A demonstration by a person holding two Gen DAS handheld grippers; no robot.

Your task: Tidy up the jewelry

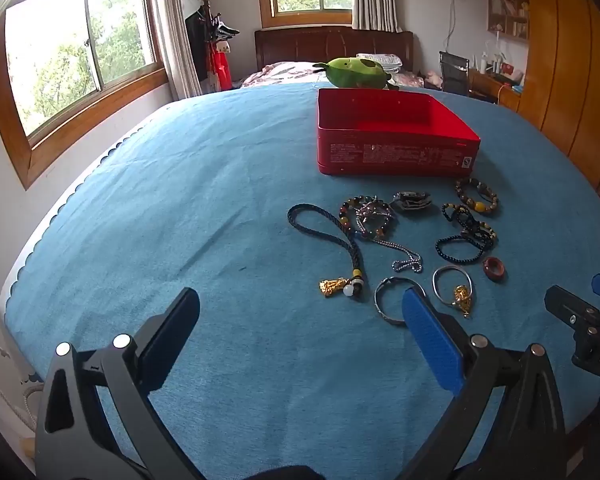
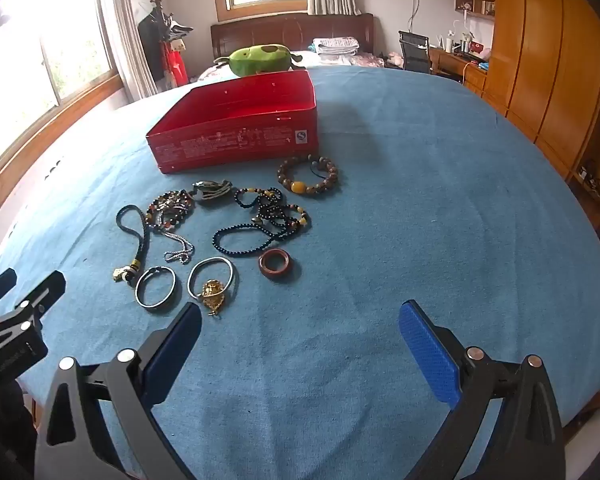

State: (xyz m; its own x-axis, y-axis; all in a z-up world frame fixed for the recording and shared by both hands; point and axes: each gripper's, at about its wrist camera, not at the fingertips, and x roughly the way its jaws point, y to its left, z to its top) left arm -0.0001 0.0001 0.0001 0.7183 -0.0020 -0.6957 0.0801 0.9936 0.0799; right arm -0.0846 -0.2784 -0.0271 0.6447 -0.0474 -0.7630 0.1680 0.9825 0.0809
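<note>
I see a table (image 2: 420, 200) under a blue cloth (image 1: 180, 220). On it sit an open red tin (image 2: 236, 136) and, just in front, scattered jewelry: beaded bracelets (image 2: 308, 176), a black cord with gold charm (image 1: 328, 248), silver bangles (image 2: 156, 288), a reddish ring (image 2: 276, 264).

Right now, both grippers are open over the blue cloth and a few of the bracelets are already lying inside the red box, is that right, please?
Not quite: the red box holds nothing. All the bracelets lie on the blue cloth in front of it, as the right wrist view shows. The left gripper and right gripper are indeed open over the cloth.
</note>
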